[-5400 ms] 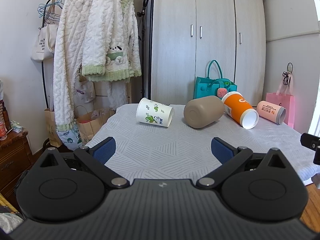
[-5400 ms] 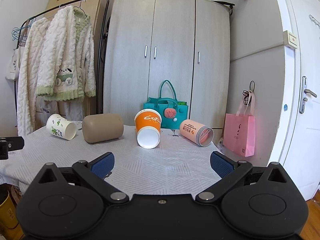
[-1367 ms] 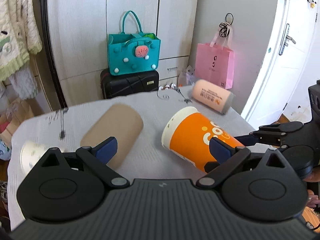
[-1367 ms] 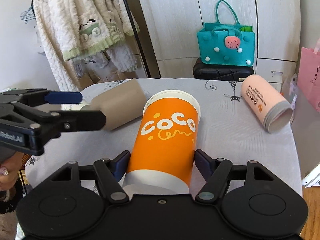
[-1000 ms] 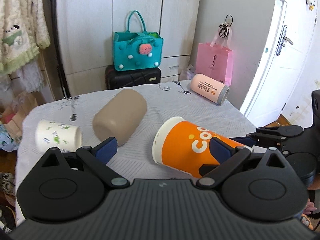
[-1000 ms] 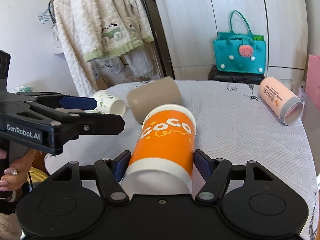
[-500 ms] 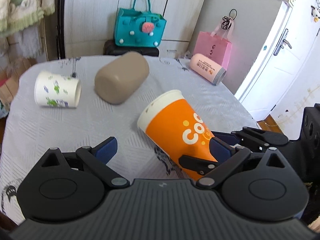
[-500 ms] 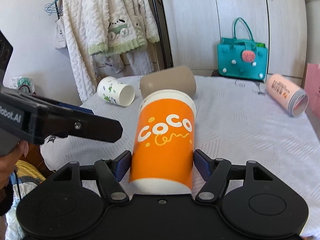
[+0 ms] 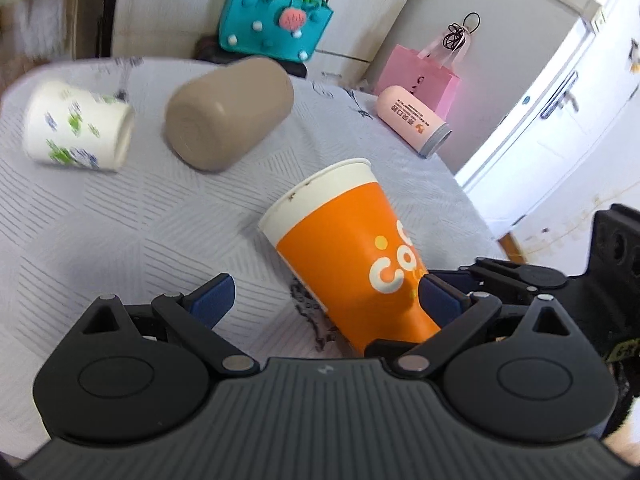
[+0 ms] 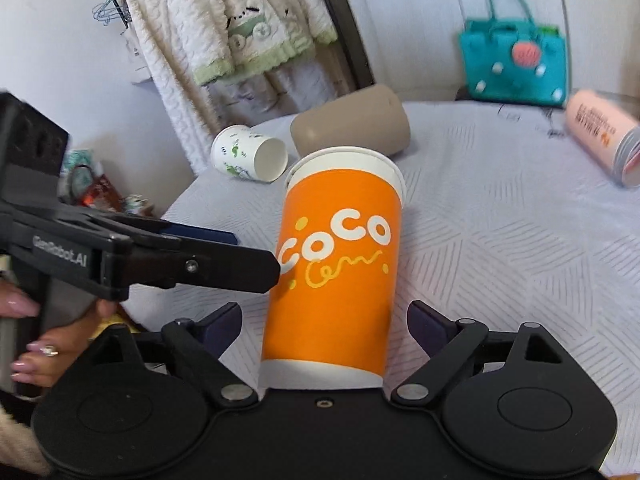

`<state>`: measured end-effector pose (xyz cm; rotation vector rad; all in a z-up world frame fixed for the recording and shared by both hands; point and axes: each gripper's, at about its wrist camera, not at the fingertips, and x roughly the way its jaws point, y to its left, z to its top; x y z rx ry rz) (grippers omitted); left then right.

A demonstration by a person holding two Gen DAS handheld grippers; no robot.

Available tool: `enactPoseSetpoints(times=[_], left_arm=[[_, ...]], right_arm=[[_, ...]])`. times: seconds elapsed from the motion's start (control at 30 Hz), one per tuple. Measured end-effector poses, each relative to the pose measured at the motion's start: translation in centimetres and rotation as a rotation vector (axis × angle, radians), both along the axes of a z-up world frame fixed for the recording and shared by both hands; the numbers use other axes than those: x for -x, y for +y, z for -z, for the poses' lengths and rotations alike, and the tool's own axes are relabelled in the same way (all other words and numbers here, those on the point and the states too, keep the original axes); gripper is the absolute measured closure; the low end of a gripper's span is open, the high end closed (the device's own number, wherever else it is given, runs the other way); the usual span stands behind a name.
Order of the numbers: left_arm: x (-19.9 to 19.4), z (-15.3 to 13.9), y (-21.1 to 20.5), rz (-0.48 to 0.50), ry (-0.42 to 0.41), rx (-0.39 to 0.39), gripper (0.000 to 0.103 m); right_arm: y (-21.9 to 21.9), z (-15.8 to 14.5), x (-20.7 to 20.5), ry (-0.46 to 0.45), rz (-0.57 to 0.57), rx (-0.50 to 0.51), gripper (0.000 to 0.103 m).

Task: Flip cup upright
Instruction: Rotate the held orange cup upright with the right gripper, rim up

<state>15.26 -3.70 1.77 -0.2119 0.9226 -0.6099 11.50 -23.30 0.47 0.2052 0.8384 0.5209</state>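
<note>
The orange "COCO" paper cup [image 10: 336, 264] stands nearly upright, mouth up, between the fingers of my right gripper [image 10: 326, 320]. The jaws have spread and gaps show on both sides of the cup. In the left wrist view the cup [image 9: 352, 252] leans, with its base near the table at the front right. My left gripper [image 9: 324, 296] is open and empty, its right finger close to the cup's side; it also shows in the right wrist view [image 10: 224, 256].
On the grey patterned tablecloth [image 9: 120, 216] lie a white cup with green print [image 9: 76, 132], a tan cup [image 9: 228, 112] and a pink cup [image 9: 416, 120] at the far right edge. A teal bag [image 9: 276, 12] and pink bag [image 9: 424, 76] stand beyond.
The right gripper tilted the orange cup from lying to nearly upright and lowered it toward the table. Its jaws have now spread off the cup. The left gripper moved closer.
</note>
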Motion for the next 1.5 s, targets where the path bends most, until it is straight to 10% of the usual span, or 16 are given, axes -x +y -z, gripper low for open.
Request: enactPoseSetpoints(times=[0.3,0.53,1.2,1.5], left_arm=[[-3.6,2.1,-1.8,0.016,0.142,0.087,0.004],[-3.7,2.0,-2.7,0.043,0.100,0.115,0.017],[0.2,-4.4,-3.4,0.089,-0.455,0.032,0.035],[-1.9,-3.7,-4.3,0.058,-0.455,-0.040,0.035]], right_arm=[[-0.6,-0.1,-4.5,0.145,-0.135,0.000,0.011],[0.3,-0.8,-3.7,0.053,-0.191,0.084,0.022],[1.3,-2.3,-2.2,-0.497,-0.068,0.313,0.025],[1.7,-1.5,-4.0,-0.595,-0.034,0.290,0.025]])
